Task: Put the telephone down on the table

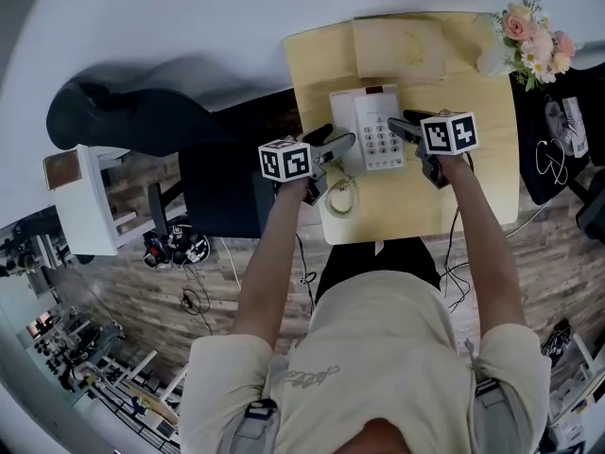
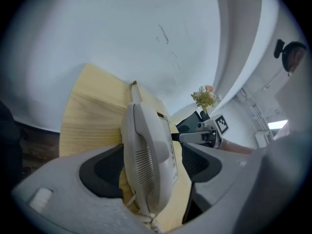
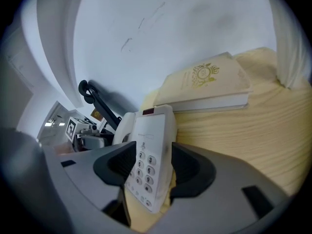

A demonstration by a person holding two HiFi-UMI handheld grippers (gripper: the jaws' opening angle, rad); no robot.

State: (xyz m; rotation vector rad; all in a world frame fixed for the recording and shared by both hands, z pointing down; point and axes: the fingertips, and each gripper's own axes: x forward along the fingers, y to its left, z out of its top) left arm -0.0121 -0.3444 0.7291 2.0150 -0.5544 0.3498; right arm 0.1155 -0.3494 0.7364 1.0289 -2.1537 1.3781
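Note:
A white telephone (image 1: pixel 369 126) with handset and keypad hangs level just over the light wooden table (image 1: pixel 482 168); I cannot tell whether it touches the top. My left gripper (image 1: pixel 333 147) is shut on its handset side, with the telephone (image 2: pixel 146 155) filling the gap between the jaws. My right gripper (image 1: pixel 405 127) is shut on the keypad side, the telephone (image 3: pixel 151 155) pinched between both pads. The coiled cord (image 1: pixel 340 197) lies on the table below the left gripper.
A cream book (image 1: pixel 397 45) lies at the table's far edge, right behind the telephone. A bunch of flowers (image 1: pixel 534 41) stands at the far right corner. A black bag (image 1: pixel 553 149) is right of the table, a dark chair (image 1: pixel 217 187) left of it.

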